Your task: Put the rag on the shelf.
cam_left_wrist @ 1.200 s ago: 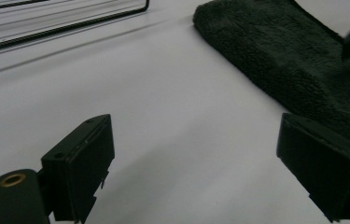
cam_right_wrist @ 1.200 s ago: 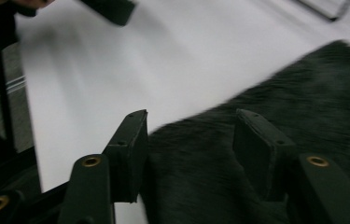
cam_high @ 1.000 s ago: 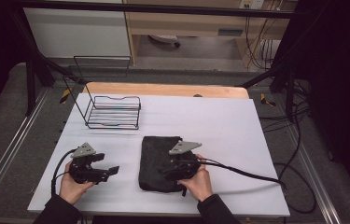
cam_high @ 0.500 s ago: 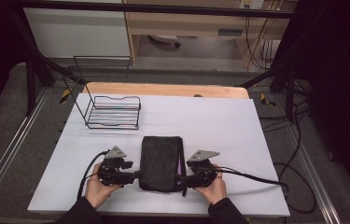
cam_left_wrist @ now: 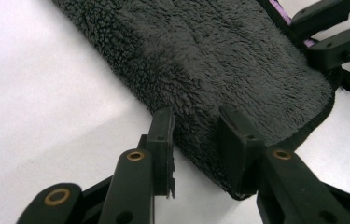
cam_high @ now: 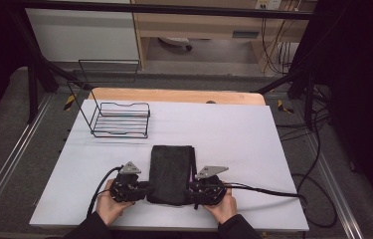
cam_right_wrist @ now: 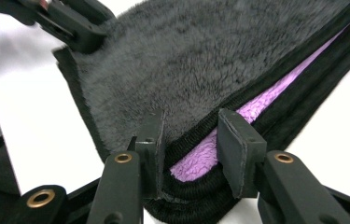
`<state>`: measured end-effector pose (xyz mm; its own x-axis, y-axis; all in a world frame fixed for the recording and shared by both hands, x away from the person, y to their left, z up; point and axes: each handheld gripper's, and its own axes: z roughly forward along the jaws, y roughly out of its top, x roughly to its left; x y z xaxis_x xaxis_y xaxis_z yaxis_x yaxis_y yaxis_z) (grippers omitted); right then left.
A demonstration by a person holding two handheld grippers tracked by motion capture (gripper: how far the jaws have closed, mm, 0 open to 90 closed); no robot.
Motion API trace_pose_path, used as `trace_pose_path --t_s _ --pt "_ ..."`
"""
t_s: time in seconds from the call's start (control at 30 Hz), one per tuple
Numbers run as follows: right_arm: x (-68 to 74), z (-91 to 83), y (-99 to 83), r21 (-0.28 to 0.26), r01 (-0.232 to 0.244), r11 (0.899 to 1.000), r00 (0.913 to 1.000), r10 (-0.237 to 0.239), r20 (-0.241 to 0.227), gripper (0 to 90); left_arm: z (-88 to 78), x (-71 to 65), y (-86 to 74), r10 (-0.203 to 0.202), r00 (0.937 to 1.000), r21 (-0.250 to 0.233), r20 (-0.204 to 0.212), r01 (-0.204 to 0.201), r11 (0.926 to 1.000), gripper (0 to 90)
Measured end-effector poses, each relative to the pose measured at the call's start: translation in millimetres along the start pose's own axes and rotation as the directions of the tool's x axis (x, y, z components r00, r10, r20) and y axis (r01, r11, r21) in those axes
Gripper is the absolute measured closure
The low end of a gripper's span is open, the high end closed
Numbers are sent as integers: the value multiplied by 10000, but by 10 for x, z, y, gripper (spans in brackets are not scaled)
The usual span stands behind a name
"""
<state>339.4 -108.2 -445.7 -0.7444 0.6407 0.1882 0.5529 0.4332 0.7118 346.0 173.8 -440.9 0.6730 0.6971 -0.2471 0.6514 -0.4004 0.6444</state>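
A folded black fleece cloth (cam_high: 171, 172) with a purple inner side (cam_right_wrist: 256, 105) lies on the white table (cam_high: 233, 129) near its front edge. My left gripper (cam_high: 146, 190) is at the cloth's near left corner. In the left gripper view, its jaws (cam_left_wrist: 196, 130) have just been closing and now pinch the fluffy edge (cam_left_wrist: 200, 56). My right gripper (cam_high: 190, 191) is at the near right corner. Its jaws (cam_right_wrist: 189, 135) have also just been closing and now clamp the stacked black hems. Each gripper view also shows the other gripper's jaws across the cloth.
A black wire basket (cam_high: 122, 119) stands at the back left of the table. A wooden strip (cam_high: 174, 95) runs along the far edge. The right gripper's cable (cam_high: 273, 191) trails off to the right. Metal frame rails run along both sides.
My left hand came in from the left to the cloth's near corner. My right hand slid off the top of the cloth to its right corner. Both sets of jaws closed on the cloth.
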Motion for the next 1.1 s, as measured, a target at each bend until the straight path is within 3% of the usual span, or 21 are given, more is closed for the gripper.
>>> trace_pose_path --t_s 0.13,0.17,0.2,0.23,0.27,0.37,0.5,0.67,0.87,1.0,1.1 --pt "-9 -16 8 -143 47 9999 9999 -45 165 594 44 14 -12 -424 9990 14 146 424 9991 639" --pt "-9 -32 12 -234 85 9997 9991 -75 411 539 46 14 -13 -431 9990 15 137 431 9991 639" --pt "-29 -53 11 -347 187 9992 9911 -139 1324 431 47 11 -15 -462 9988 12 132 461 9989 641" --pt "-52 -52 3 -395 206 9990 9878 -142 1553 417 46 13 -17 -414 9990 60 139 413 9991 644" --pt "-52 -52 3 -395 206 9990 9878 -142 1553 417 48 10 -19 -454 9989 54 153 453 9990 644" --pt "-111 -10 -34 -295 -413 9987 9907 448 1283 390 57 -9 -19 -566 9983 11 118 566 9984 654" --pt "-135 42 -29 -103 -584 9982 9919 592 1127 386 59 -23 -11 -573 9983 161 122 571 9982 707" --pt "-141 41 -17 -18 -605 9982 9934 604 974 478 51 -34 9 -516 9986 285 127 512 9983 790" --pt "-157 44 12 178 -940 9954 9943 929 524 717 26 -49 24 -364 9993 279 30 363 9989 829" --pt "-126 25 48 298 -1100 9935 9938 1095 177 754 -37 -53 12 -163 9999 345 -39 164 9993 833" --pt "-72 35 60 308 -912 9954 9958 910 91 753 -112 -52 -29 -32 9998 443 -193 40 9990 833"
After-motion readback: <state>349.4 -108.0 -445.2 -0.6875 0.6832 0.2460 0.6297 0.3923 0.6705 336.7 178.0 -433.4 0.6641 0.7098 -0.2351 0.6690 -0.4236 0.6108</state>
